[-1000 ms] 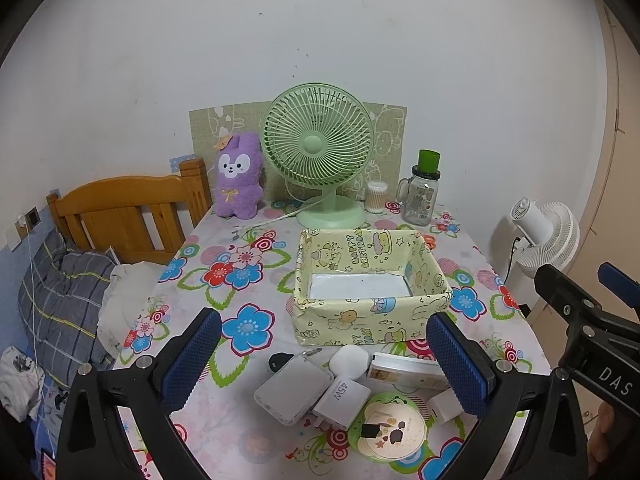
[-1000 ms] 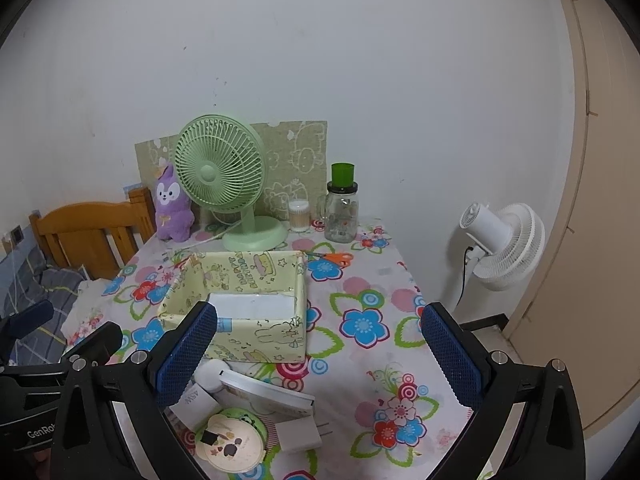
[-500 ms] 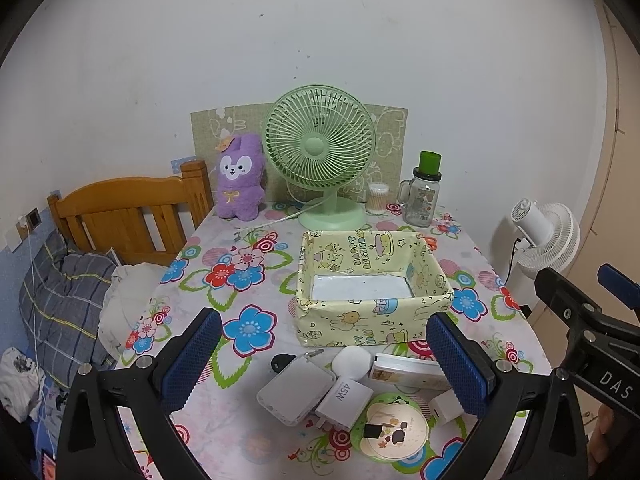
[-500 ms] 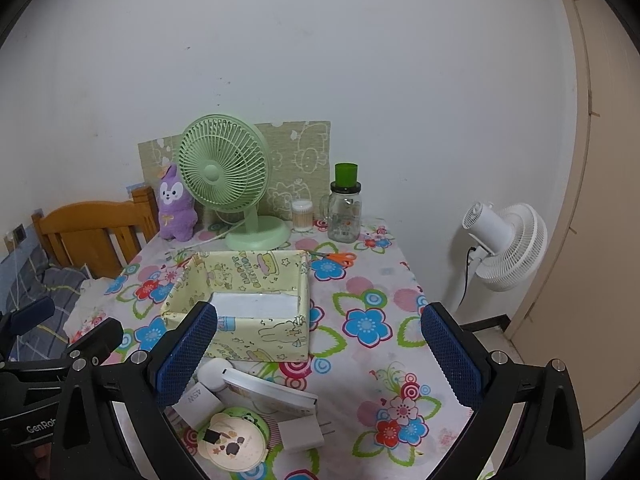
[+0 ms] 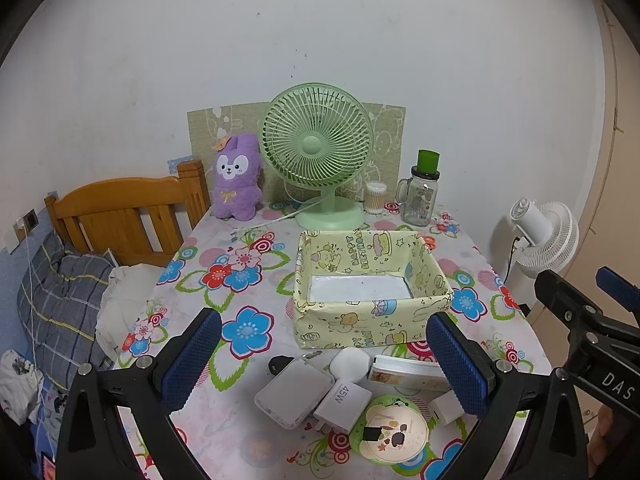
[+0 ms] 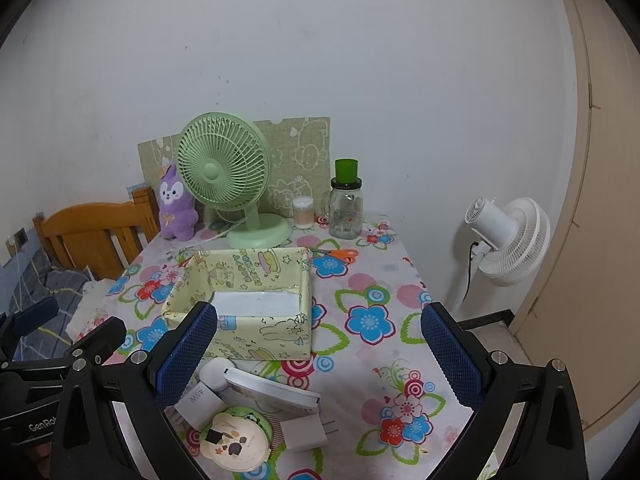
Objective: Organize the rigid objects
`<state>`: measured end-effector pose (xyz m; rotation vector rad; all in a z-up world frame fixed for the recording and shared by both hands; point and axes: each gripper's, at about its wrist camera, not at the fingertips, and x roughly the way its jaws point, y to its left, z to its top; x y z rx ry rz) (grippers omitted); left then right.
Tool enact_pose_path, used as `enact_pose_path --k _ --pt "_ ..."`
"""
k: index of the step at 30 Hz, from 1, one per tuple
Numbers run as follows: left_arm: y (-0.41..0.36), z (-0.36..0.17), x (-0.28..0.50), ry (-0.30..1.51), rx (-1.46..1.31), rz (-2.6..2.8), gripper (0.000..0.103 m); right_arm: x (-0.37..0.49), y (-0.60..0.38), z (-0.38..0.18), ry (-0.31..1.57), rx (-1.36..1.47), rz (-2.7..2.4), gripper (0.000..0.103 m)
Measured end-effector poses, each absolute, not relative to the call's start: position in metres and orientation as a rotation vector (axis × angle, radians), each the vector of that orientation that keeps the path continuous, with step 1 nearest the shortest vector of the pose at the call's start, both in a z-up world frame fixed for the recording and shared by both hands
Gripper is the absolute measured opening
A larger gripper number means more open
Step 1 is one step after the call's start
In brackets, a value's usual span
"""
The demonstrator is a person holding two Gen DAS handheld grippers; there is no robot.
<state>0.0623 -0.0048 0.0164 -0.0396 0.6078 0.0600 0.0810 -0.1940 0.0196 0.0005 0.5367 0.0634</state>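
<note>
Between both spread, empty grippers — left (image 5: 318,364), right (image 6: 318,354) — chargers (image 5: 343,400) crowded a tin (image 5: 394,428) just before the box (image 5: 370,292); a careless pinch risked dragging neighbours off the table (image 6: 360,364).

I'm in a home bedroom — a wooden bed frame (image 5: 120,216) with rumpled bedding (image 5: 60,292) sits beside my flowered table (image 5: 240,264), purple plush toy (image 5: 237,176) on it.

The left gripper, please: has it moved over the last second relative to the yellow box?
Yes, slightly. In the left wrist view the yellow box and green desk fan have crept rightward and downward, so the left gripper drifted slightly left and upward.
</note>
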Motion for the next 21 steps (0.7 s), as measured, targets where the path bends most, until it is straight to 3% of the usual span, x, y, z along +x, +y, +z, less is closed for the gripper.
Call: enact_pose_path --k 21 --pt "-0.002 -0.019 0.076 0.668 -0.037 0.052 0.103 0.099 -0.191 -0.014 0.599 -0.036 0.073 0.102"
